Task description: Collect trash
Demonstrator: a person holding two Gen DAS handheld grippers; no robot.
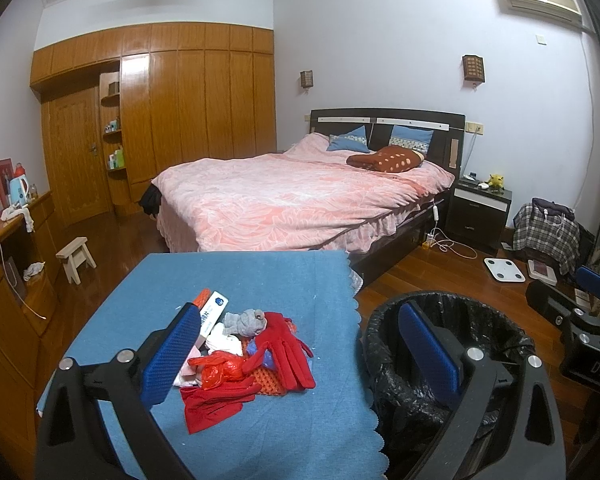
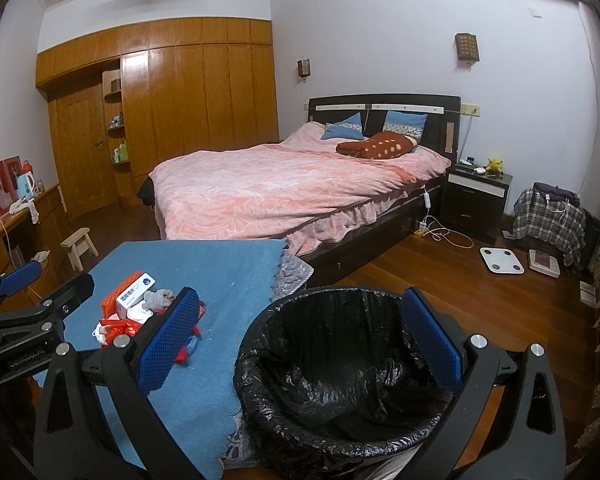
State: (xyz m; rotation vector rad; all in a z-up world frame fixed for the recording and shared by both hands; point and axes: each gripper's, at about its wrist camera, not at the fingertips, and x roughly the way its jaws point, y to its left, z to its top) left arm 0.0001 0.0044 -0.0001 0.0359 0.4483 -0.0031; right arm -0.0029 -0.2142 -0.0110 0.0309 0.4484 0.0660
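Note:
A heap of trash lies on the blue-covered table: red gloves, a crumpled red plastic bag, a grey wad, and a white box. My left gripper hovers open above the heap with nothing held. A bin lined with a black bag stands at the table's right edge and also shows in the left wrist view. My right gripper is open above the bin, empty. The heap sits left of it.
A pink-covered bed stands behind the table, with a dark nightstand and floor clutter to its right. A small wooden stool and a wooden dresser are at the left. Wardrobes line the far wall.

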